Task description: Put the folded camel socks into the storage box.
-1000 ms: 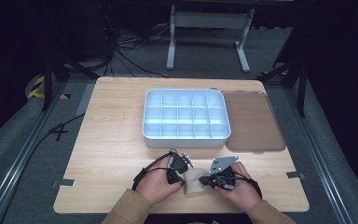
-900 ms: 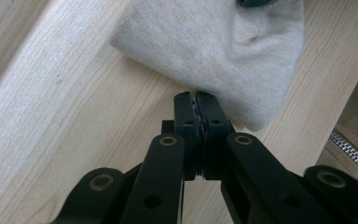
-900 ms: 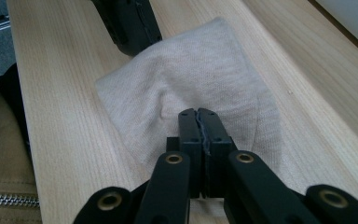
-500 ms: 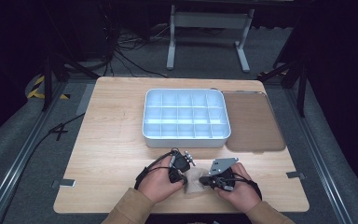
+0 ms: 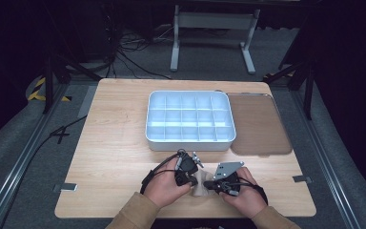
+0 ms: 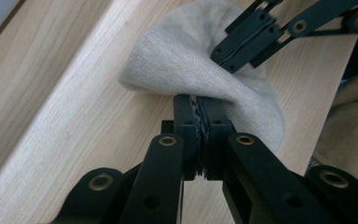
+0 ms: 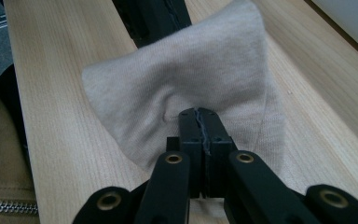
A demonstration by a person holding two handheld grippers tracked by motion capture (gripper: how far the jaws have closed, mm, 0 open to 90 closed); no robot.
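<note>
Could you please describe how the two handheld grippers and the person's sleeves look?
Both the left gripper and the right gripper are black, with linked bars joined by brass-coloured rivets. The right carries a grey three-cornered plate; a black cable loops from the left. The sleeves are tan.

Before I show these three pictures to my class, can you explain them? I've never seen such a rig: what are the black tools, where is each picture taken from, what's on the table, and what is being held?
No robot here: a person sits at a wooden table holding a hand-operated two-jaw tool in each hand, the left gripper and the right gripper. The high view is taken from a fixed camera above the person, looking forward and down. The other two come from small cameras riding on each gripper, looking along its black jaws. On the table lie a pale blue divided tray, with nothing visible in it, and beside it a flat brown lid. Both grippers are shut on a small beige cloth, each pinching a different part of it, near the table's front edge.
</note>
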